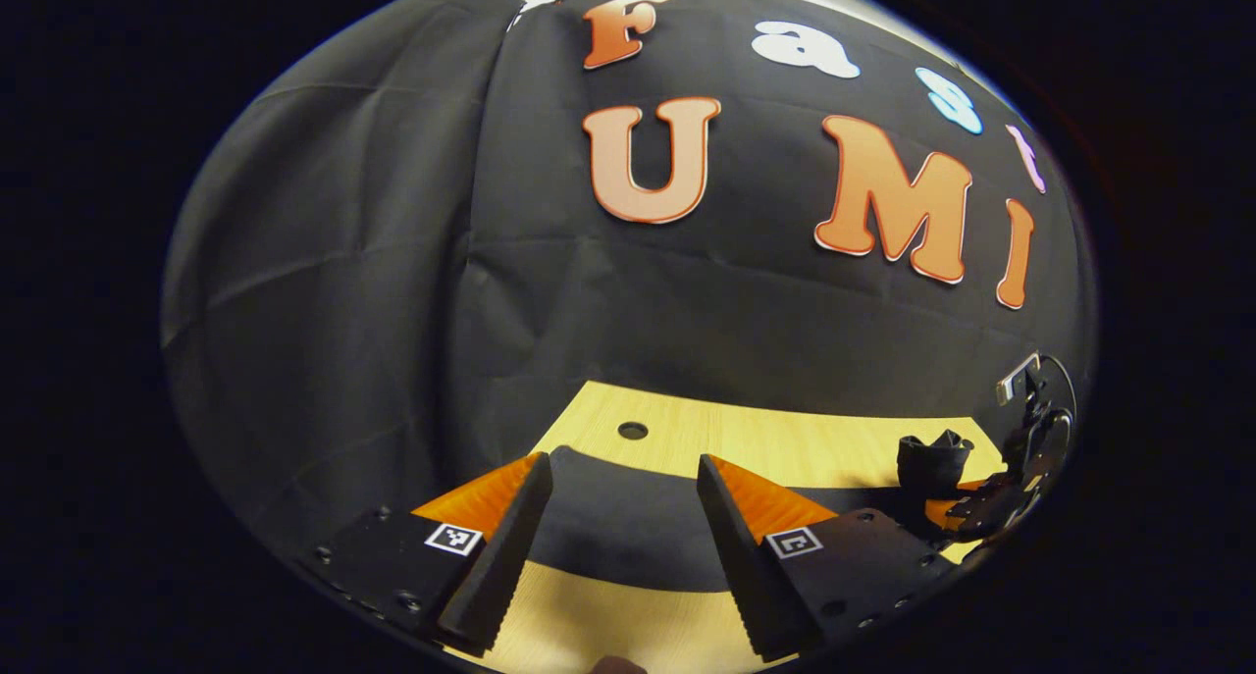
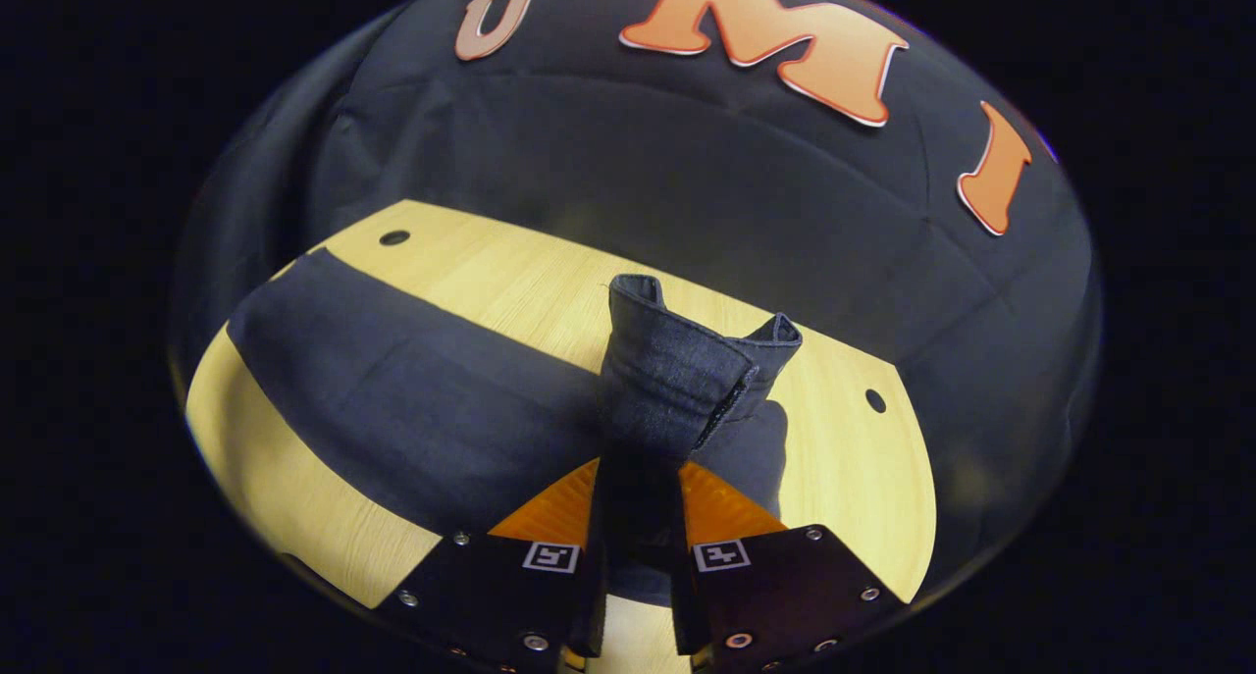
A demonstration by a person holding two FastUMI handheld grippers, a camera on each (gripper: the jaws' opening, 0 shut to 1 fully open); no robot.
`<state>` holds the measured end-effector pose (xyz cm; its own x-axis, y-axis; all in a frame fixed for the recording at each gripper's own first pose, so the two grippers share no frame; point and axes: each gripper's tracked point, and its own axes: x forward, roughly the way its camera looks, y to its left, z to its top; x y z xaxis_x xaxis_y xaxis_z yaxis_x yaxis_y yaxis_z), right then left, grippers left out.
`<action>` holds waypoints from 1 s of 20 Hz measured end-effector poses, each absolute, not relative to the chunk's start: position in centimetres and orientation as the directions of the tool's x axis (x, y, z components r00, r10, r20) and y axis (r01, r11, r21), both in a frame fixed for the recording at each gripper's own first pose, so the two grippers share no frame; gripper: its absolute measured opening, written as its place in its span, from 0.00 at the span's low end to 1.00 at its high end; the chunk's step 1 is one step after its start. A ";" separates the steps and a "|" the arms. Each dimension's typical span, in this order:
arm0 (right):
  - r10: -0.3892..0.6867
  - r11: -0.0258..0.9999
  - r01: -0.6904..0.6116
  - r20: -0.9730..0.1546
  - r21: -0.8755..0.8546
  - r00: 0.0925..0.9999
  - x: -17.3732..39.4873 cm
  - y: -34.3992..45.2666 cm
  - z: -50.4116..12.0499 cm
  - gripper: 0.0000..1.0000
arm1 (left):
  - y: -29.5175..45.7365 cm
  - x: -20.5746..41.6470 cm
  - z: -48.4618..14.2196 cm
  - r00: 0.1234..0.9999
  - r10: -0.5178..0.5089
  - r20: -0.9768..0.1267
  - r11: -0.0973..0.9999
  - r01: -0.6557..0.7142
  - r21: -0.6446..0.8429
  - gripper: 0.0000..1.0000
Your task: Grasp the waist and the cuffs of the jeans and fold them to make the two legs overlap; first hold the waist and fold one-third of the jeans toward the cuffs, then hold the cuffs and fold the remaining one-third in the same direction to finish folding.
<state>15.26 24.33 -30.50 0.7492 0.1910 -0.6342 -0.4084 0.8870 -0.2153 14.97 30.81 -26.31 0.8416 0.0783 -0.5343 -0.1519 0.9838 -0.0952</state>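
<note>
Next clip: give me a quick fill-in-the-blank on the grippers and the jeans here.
1. The right gripper is shut on the ___.
2. The left gripper has its fingers ___.
3. The jeans lie on a ___ table.
4. The end held by the right gripper is ___ off the table.

Missing words: jeans; open; wooden; lifted

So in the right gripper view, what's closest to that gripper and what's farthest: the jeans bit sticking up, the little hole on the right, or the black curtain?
From the right gripper:
1. The dark denim jeans' raised end, pinched between its fingers.
2. The small round hole in the light wooden table, off to the right.
3. The black cloth wall, behind the table.
</note>
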 end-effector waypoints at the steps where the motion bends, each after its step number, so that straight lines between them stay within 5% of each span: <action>1: 0.212 0.880 -0.435 -0.661 -0.191 0.720 14.6 25.3 -31.4 0.28 | 31.2 14.8 -26.8 0.832 0.081 -0.549 0.982 -0.161 -0.099 0.89; 3: 0.264 0.874 -0.476 -0.726 -0.099 0.635 12.7 27.0 -33.3 0.38 | 31.6 14.7 -28.0 0.813 0.084 -0.577 0.979 -0.175 -0.104 0.90; 4: 0.267 0.871 -0.482 -0.734 -0.093 0.624 12.3 27.3 -33.8 0.52 | 32.2 14.6 -28.5 0.801 0.084 -0.593 0.977 -0.182 -0.107 0.90; 12: 0.402 0.862 -0.493 -0.748 0.115 0.528 10.2 30.3 -33.4 0.77 | 33.2 14.9 -35.8 0.641 0.005 -0.767 0.954 -0.234 -0.189 0.91; 16: 0.392 0.884 -0.450 -0.721 0.124 0.571 9.8 29.2 -31.4 0.82 | 33.7 14.7 -40.6 0.506 -0.049 -0.861 0.931 -0.290 -0.223 0.95; 17: 0.387 0.891 -0.436 -0.710 0.124 0.589 9.9 28.9 -30.7 0.82 | 33.5 14.8 -41.7 0.481 -0.062 -0.875 0.922 -0.308 -0.235 0.87; 20: 0.362 0.914 -0.388 -0.680 0.123 0.638 9.5 27.6 -28.4 0.83 | 34.9 14.9 -44.4 0.396 -0.059 -0.916 0.896 -0.385 -0.224 0.93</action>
